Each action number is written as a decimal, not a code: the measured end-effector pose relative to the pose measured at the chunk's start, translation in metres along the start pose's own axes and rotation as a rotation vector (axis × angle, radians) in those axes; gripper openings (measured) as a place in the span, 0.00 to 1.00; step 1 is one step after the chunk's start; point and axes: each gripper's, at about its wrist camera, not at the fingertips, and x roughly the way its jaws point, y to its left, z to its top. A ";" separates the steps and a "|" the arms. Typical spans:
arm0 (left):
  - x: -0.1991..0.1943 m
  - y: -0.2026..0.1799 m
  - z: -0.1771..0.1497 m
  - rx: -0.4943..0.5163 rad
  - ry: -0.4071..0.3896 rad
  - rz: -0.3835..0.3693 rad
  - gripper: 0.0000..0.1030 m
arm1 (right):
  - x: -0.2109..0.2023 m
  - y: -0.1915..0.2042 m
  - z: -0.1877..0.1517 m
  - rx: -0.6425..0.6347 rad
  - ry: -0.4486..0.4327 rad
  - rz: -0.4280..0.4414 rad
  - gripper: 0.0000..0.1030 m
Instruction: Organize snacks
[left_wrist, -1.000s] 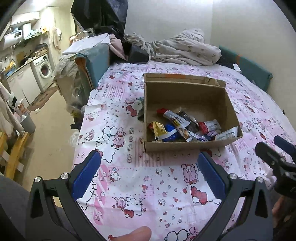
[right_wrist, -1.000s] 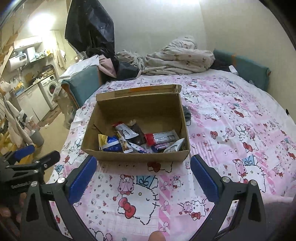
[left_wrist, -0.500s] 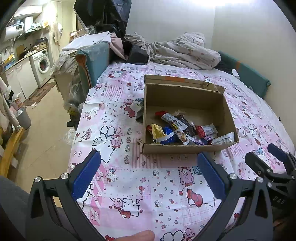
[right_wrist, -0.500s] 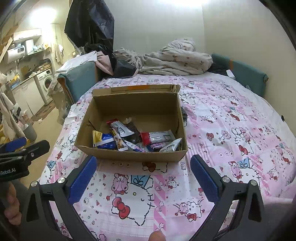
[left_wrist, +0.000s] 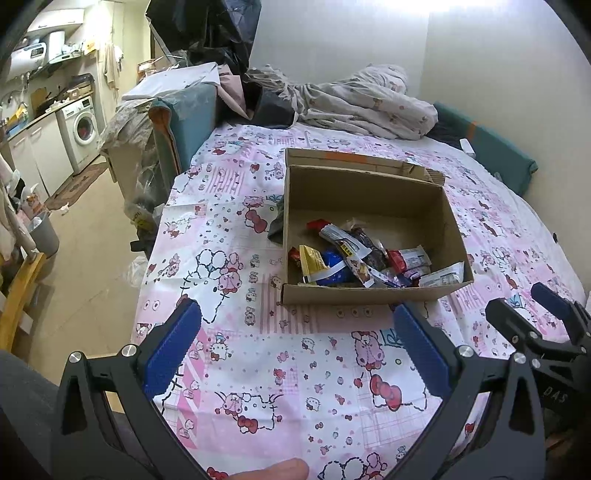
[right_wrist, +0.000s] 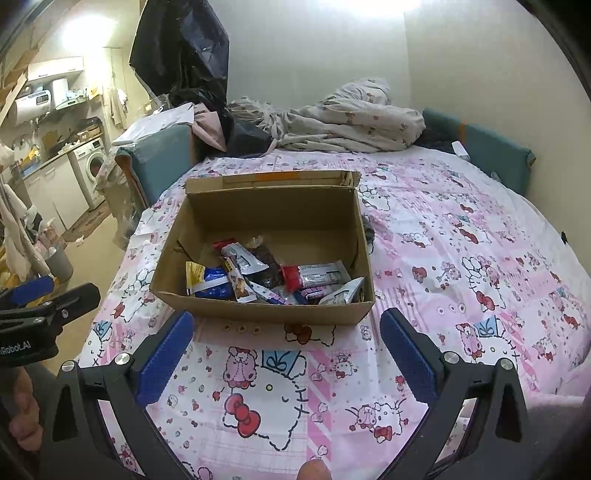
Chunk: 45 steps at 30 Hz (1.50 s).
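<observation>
A brown cardboard box (left_wrist: 369, 206) (right_wrist: 269, 206) stands open on a bed with a pink cartoon-print sheet (left_wrist: 258, 369) (right_wrist: 461, 258). Several snack packets (left_wrist: 354, 258) (right_wrist: 273, 275) lie heaped along its near inside wall. My left gripper (left_wrist: 295, 347) hovers open above the sheet, short of the box's near wall, nothing between its blue pads. My right gripper (right_wrist: 288, 350) is likewise open and empty, just short of the box. Each gripper shows in the other's view: the right gripper (left_wrist: 532, 314) at the right edge, the left gripper (right_wrist: 51, 295) at the left edge.
A crumpled duvet (left_wrist: 362, 103) and clothes lie at the bed's head. A teal cushion (left_wrist: 487, 155) lines the right wall. A teal chair (left_wrist: 184, 122) stands left of the bed. Beyond it are open floor and a washing machine (left_wrist: 83, 129). A dark item (left_wrist: 275, 225) lies beside the box.
Both grippers have drawn back and up from the box, so it looks a little smaller and farther. Both stay open. The box and snacks have not moved.
</observation>
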 end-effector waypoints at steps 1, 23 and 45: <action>0.000 0.000 0.000 0.000 0.001 0.000 1.00 | 0.000 0.000 0.000 0.001 0.001 0.000 1.00; -0.001 -0.001 0.000 -0.001 0.001 0.001 1.00 | 0.000 -0.002 0.004 0.018 0.002 0.003 1.00; 0.001 0.000 0.000 0.005 0.011 -0.009 1.00 | 0.001 -0.005 0.003 0.041 0.004 0.000 1.00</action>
